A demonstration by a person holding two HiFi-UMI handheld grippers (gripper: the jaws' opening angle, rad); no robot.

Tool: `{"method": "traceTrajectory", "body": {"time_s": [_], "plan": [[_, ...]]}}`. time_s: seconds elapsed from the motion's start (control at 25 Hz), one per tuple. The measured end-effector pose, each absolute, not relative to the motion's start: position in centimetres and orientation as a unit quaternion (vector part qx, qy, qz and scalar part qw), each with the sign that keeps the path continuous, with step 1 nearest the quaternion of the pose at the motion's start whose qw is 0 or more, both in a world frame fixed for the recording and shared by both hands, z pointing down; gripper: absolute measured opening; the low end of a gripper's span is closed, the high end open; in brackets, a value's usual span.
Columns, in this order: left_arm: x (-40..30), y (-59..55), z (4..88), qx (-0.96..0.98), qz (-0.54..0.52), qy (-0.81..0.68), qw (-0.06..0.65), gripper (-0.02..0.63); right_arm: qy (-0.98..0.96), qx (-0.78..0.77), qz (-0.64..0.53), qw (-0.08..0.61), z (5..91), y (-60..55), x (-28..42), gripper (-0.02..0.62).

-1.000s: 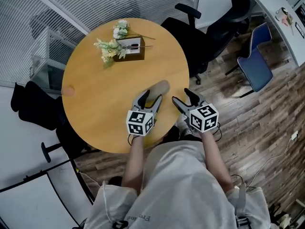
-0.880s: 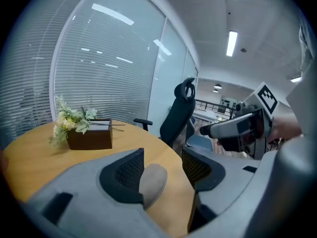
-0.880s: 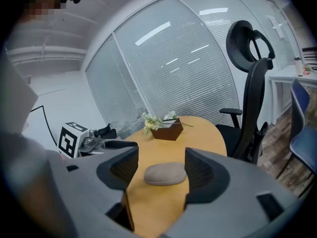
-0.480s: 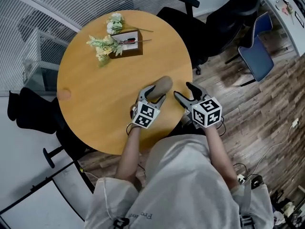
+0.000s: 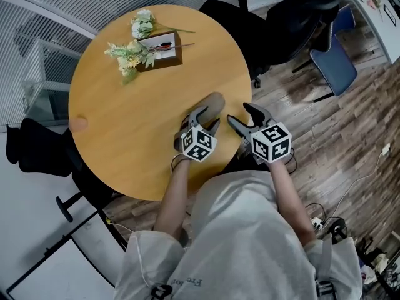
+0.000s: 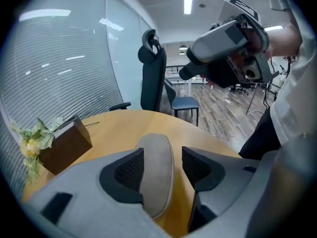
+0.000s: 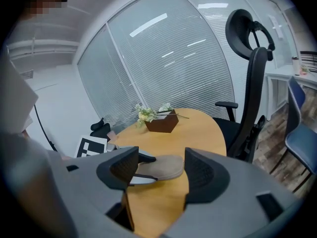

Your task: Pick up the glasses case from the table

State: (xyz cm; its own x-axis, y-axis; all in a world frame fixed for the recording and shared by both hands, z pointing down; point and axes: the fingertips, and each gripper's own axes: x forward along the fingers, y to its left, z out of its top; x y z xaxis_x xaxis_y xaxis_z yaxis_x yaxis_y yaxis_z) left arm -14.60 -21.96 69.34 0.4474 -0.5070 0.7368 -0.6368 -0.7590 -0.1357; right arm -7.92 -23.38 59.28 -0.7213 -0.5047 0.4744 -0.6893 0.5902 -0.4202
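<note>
Now the glasses case (image 5: 211,101) lies flat by the right edge of the table (image 5: 125,130), near the person. The left gripper (image 5: 206,119) straddles it with jaws apart, not pressing, so the grasp is in hand. Next they should probably close, then lift. The right gripper (image 5: 240,114) hangs open and empty.

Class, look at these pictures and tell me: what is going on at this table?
A person holds a claw in each hand at a round wooden table. The left claw straddles the beige glasses case, which lies flat near the table's edge; its jaws stand open, one on each side, not gripping yet. The right claw is open and empty, alongside.
</note>
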Motion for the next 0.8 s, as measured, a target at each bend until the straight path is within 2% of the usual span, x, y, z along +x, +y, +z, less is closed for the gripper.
{"method": "traceTrajectory", "body": {"time_s": [0.2, 0.8], "plan": [[-14.6, -22.1, 69.6, 0.843, 0.424, -0.330, 0.035, 0.229, -0.881, 0.328, 0.298, 0.164, 59.8, -22.8, -8.9, 0.278], [-16.4, -24.7, 70.1, 0.828, 0.455, -0.328, 0.012, 0.294, -0.881, 0.327, 0.297, 0.169, 59.9, -23.3, -9.3, 0.278]]}}
